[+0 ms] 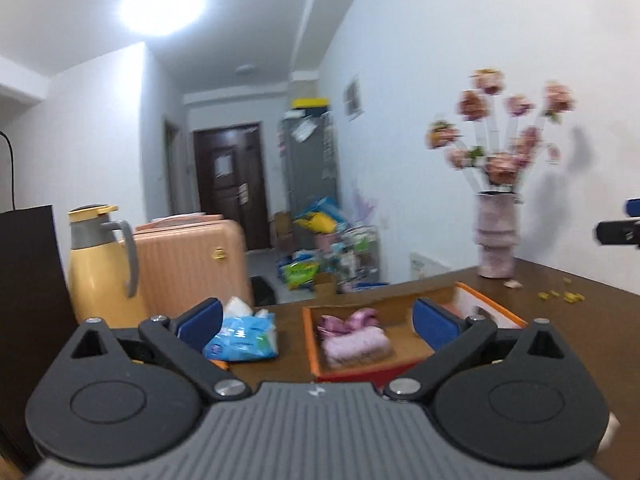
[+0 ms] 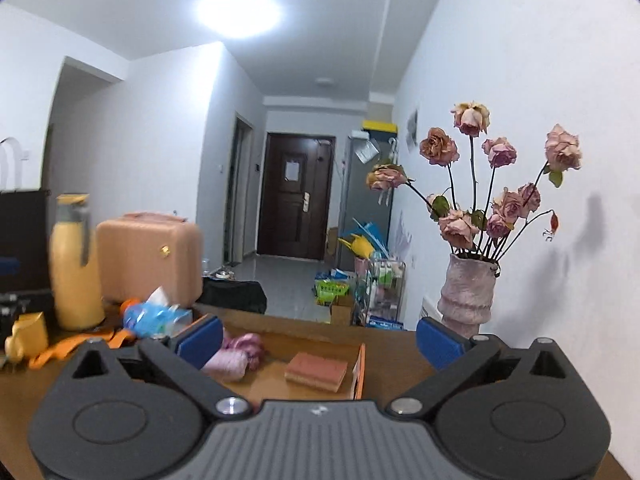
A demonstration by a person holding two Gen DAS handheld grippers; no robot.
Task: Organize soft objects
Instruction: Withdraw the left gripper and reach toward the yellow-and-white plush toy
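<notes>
Brown table [image 2: 400,364] carrying an orange-rimmed box [image 1: 310,344], which serves as the collecting place: inside it lie a pink fluffy cloth [image 1: 356,346] with a pink ribbon bundle [image 1: 352,318] just behind, and a reddish sponge [image 2: 316,371] toward the right wall. A blue tissue pack [image 1: 246,338] rests outside, just left of the box (probably the next soft thing to gather). A yellow flask [image 1: 100,268] and a vase of dried roses [image 2: 466,300] flank the work area; neither blocks the box. The left gripper [image 1: 318,320] and the right gripper [image 2: 320,342] hover above the near edge, jaws spread wide, holding nothing.
</notes>
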